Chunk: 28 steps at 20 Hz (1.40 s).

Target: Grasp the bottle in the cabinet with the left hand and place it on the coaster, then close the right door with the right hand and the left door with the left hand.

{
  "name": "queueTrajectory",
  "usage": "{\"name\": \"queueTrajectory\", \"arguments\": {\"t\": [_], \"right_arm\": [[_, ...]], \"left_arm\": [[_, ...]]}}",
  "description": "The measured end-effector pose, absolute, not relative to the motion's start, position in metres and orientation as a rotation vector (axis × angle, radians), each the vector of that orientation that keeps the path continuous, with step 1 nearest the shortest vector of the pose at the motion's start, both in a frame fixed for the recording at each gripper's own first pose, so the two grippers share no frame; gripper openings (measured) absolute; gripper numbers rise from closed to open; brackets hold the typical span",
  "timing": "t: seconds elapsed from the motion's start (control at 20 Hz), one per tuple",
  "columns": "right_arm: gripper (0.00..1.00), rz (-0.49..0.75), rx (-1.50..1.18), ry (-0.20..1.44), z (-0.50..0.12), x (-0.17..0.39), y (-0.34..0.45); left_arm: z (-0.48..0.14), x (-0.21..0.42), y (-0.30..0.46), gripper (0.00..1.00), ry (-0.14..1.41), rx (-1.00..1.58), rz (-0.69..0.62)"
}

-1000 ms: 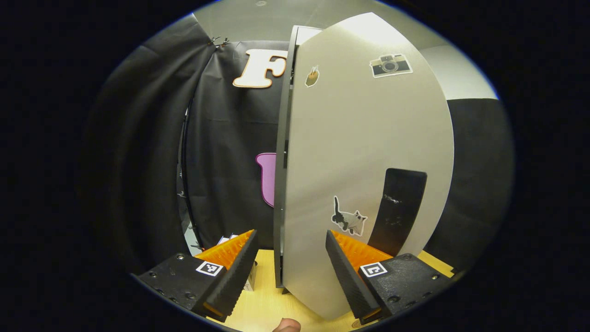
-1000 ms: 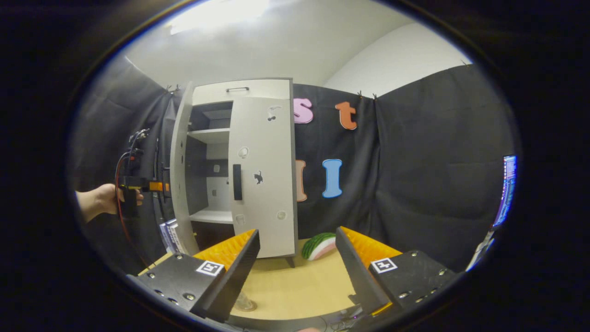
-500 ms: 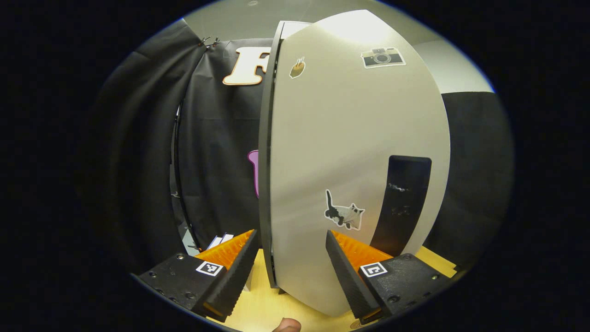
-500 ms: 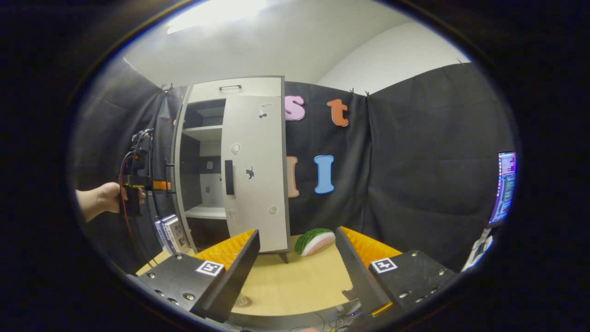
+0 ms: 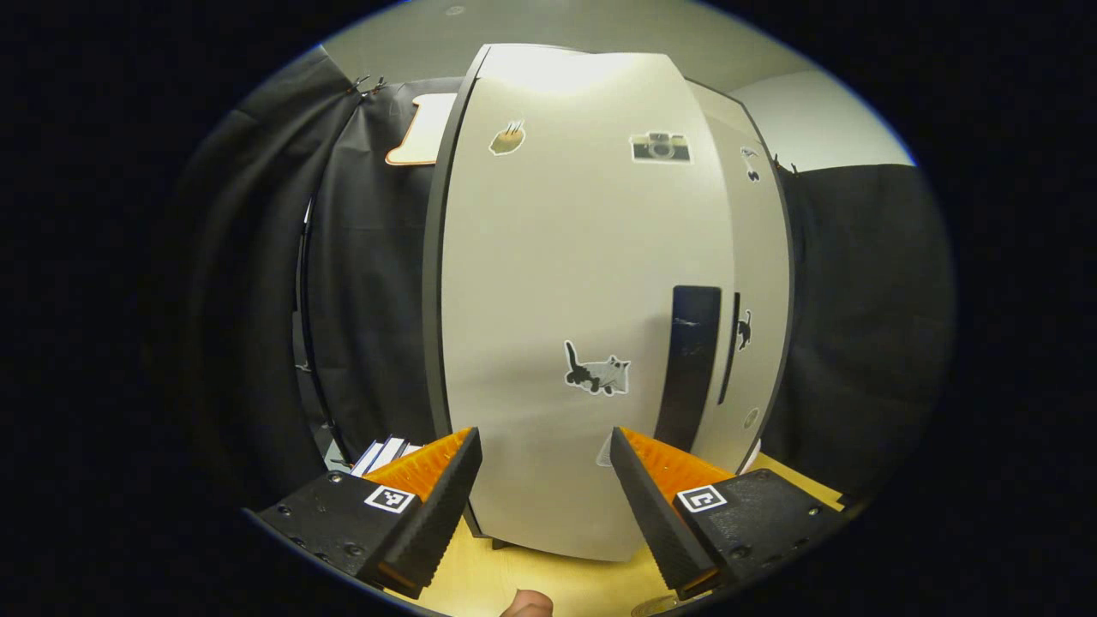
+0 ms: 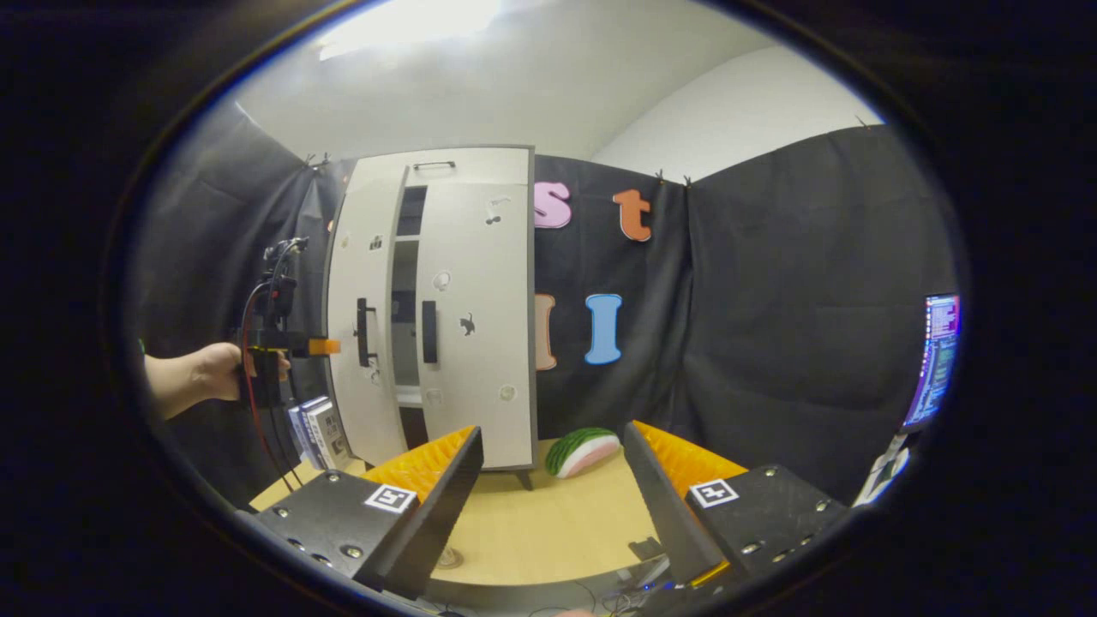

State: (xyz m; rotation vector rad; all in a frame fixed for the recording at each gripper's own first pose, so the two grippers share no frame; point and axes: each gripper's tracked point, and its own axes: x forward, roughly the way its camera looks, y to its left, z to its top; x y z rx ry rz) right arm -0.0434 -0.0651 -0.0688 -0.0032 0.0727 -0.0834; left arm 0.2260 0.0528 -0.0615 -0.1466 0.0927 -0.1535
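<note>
The white cabinet stands at the back of the wooden table. Its right door lies flat against the front. Its left door is nearly shut, with a narrow dark gap left between the two doors. My left gripper is open, close in front of the left door's outer face, left of its black handle. In the right gripper view a hand holds that left gripper by the door. My right gripper hangs open over the table, holding nothing. A clear bottle base peeks out beside its left finger.
A watermelon-slice toy lies on the table right of the cabinet. Several books stand at the cabinet's left side. A lit monitor is at the far right. A fingertip shows at the bottom edge.
The left door has swung from about half open to nearly shut, hiding the shelves. My left gripper has followed it toward the cabinet front. The right gripper has barely shifted.
</note>
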Motion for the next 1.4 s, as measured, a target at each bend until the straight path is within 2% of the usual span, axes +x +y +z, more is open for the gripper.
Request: {"name": "queueTrajectory", "arguments": {"t": [0.45, 0.65, 0.7, 0.75, 0.85, 0.95, 1.0, 1.15, 1.35, 1.4], "right_arm": [[1.00, 0.021, -0.052, 0.035, -0.044, -0.015, -0.034], [1.00, 0.049, -0.053, 0.002, -0.033, -0.013, -0.019], [1.00, 0.056, -0.049, -0.002, -0.031, -0.012, -0.016], [1.00, 0.056, -0.045, -0.007, -0.028, -0.011, -0.013], [1.00, 0.060, -0.027, -0.018, -0.022, -0.008, -0.007], [0.97, 0.073, -0.022, -0.026, -0.018, 0.001, 0.005], [1.00, 0.064, -0.032, -0.026, -0.017, 0.005, 0.006], [1.00, -0.024, -0.071, -0.046, -0.011, 0.018, -0.005], [1.00, -0.049, -0.065, -0.019, -0.023, 0.036, 0.003], [0.97, -0.057, -0.082, -0.022, -0.020, 0.038, 0.002]], "left_arm": [[-0.056, 0.166, 0.057, 0.96, 0.097, -0.134, -0.107], [-0.046, 0.128, 0.066, 0.96, 0.048, -0.079, -0.066], [-0.043, 0.120, 0.068, 0.92, 0.036, -0.064, -0.058], [-0.043, 0.113, 0.070, 0.96, 0.036, -0.058, -0.045], [-0.042, 0.103, 0.074, 0.97, 0.055, -0.078, -0.023], [-0.032, 0.102, 0.062, 0.97, 0.049, -0.125, -0.069], [-0.025, 0.101, 0.058, 0.96, 0.041, -0.132, -0.095], [-0.016, 0.104, 0.050, 0.96, 0.018, -0.115, -0.147], [-0.028, 0.101, 0.044, 0.98, 0.036, -0.084, -0.176], [-0.029, 0.102, 0.045, 0.97, 0.029, -0.078, -0.177]]}}
